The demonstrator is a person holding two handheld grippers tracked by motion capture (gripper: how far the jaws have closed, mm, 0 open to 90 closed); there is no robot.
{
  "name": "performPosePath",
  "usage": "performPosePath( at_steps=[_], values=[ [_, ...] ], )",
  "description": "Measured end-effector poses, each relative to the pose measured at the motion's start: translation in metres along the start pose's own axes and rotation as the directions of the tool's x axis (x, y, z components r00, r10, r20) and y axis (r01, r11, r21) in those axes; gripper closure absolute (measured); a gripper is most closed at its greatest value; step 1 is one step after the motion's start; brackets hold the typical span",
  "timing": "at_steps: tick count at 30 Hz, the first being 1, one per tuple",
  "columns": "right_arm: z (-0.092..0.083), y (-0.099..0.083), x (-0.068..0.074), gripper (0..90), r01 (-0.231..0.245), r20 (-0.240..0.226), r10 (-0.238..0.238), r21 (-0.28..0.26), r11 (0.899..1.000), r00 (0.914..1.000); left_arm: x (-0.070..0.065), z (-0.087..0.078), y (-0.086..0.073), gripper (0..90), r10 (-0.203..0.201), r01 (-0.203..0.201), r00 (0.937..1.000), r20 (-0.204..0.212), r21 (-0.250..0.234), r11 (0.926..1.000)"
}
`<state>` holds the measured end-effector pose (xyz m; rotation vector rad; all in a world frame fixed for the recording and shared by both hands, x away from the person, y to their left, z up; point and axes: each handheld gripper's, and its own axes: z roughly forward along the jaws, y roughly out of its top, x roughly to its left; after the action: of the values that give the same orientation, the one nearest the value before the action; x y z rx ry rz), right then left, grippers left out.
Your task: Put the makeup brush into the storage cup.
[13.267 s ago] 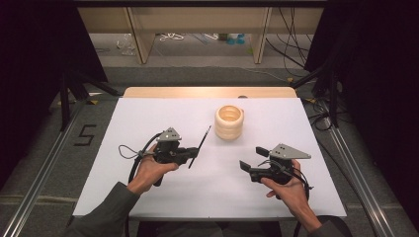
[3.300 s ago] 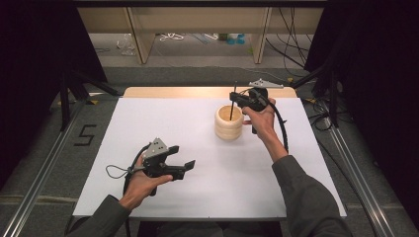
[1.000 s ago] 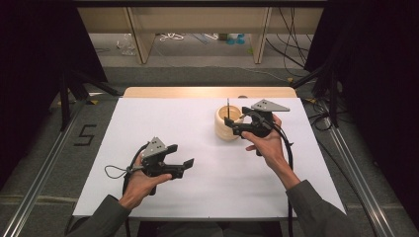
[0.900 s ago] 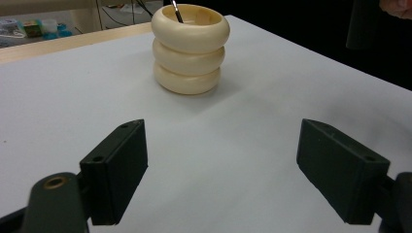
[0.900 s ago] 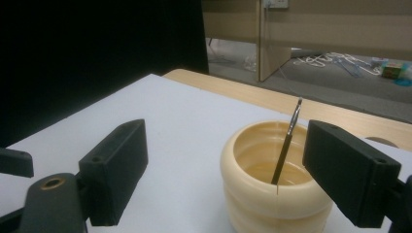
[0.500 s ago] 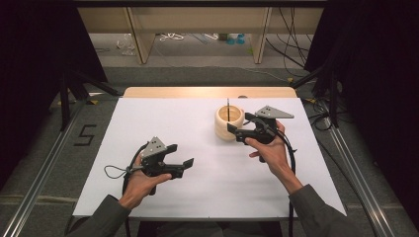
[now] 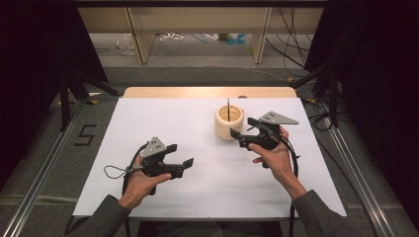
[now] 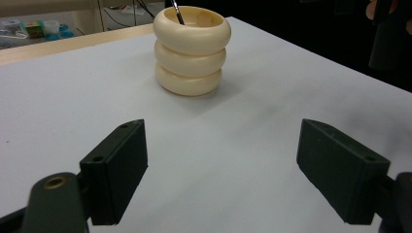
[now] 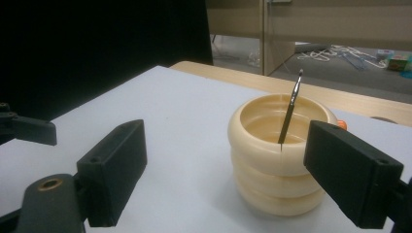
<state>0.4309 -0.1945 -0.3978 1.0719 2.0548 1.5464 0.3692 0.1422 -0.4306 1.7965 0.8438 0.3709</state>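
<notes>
Cream-coloured holder of three stacked rounded rings: it is standing upright on the white table sheet, towards the far edge, right of centre. Thin dark pen-like stick: it is standing in the holder, leaning against the inner wall, with its tip rising above the rim.

My right gripper: I am holding it just beside the holder, on its near right side, apart from it. In the right gripper view the holder is sitting between and beyond my two black jaws, closer to the right-hand one, and I cannot tell whether that jaw is touching it. The jaws are standing wide apart and gripping nothing.

My left gripper: I am holding it over the near left part of the sheet, well apart from the holder, its jaws pointing right. In the left gripper view the holder is showing far ahead, above the gap. These jaws are also spread wide, empty, with bare sheet under them.

Black figure "5": it is marked on the grey floor to the left of the table. I am reading no other writing.
</notes>
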Motion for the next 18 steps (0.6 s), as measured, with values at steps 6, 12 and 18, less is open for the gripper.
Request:
performPosePath(
  at_steps=[6,12,18],
  values=[
    [-0.005,-0.004,0.001,16.3,0.003,0.004,-0.003,-0.008,1.000,1.0000,0.000,-0.001,0.000,18.3,-0.003,0.003,1.0000,0.000,-0.005,1.0000],
    [-0.010,-0.012,0.002,16.3,-0.005,0.004,0.005,0.002,1.000,1.0000,-0.001,-0.001,-0.001,18.2,-0.017,0.017,0.9998,-0.003,-0.004,0.9998],
    [-0.016,-0.019,0.002,16.0,-0.002,0.000,0.002,-0.001,1.000,1.0000,0.000,-0.002,0.000,18.2,0.000,0.000,1.0000,0.000,-0.006,1.0000]
  ],
)
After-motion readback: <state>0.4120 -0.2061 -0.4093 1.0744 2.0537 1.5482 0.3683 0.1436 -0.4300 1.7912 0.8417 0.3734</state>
